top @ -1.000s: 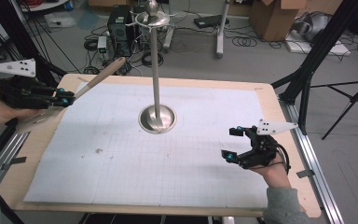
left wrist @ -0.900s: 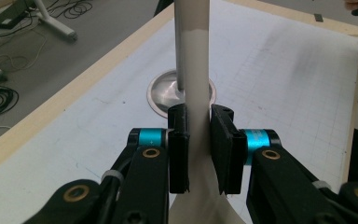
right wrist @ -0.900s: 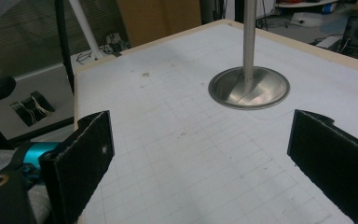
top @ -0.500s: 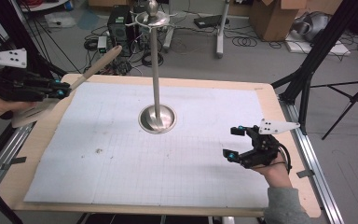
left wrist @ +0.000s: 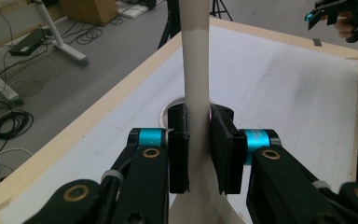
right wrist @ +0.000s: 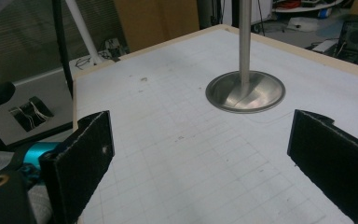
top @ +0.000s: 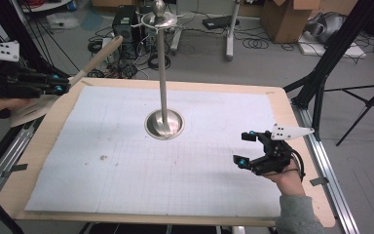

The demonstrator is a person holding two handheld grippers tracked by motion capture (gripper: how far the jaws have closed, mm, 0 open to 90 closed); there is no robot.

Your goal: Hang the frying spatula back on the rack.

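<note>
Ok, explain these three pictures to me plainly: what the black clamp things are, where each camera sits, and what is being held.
A person works at a table covered by a white gridded sheet. Each hand carries a tool with two black jaws.

The high view looks down from above the person's side. The other two pictures come from cameras riding on the tools, looking along their jaws.

The left hand-held gripper, at the table's left edge, is shut on a long pale wooden stick; in the left gripper view both pads press on it.

The right hand-held gripper sits near the table's right front with its jaws wide apart, holding nothing.

A tall metal stand rises from a round base mid-table.
</note>
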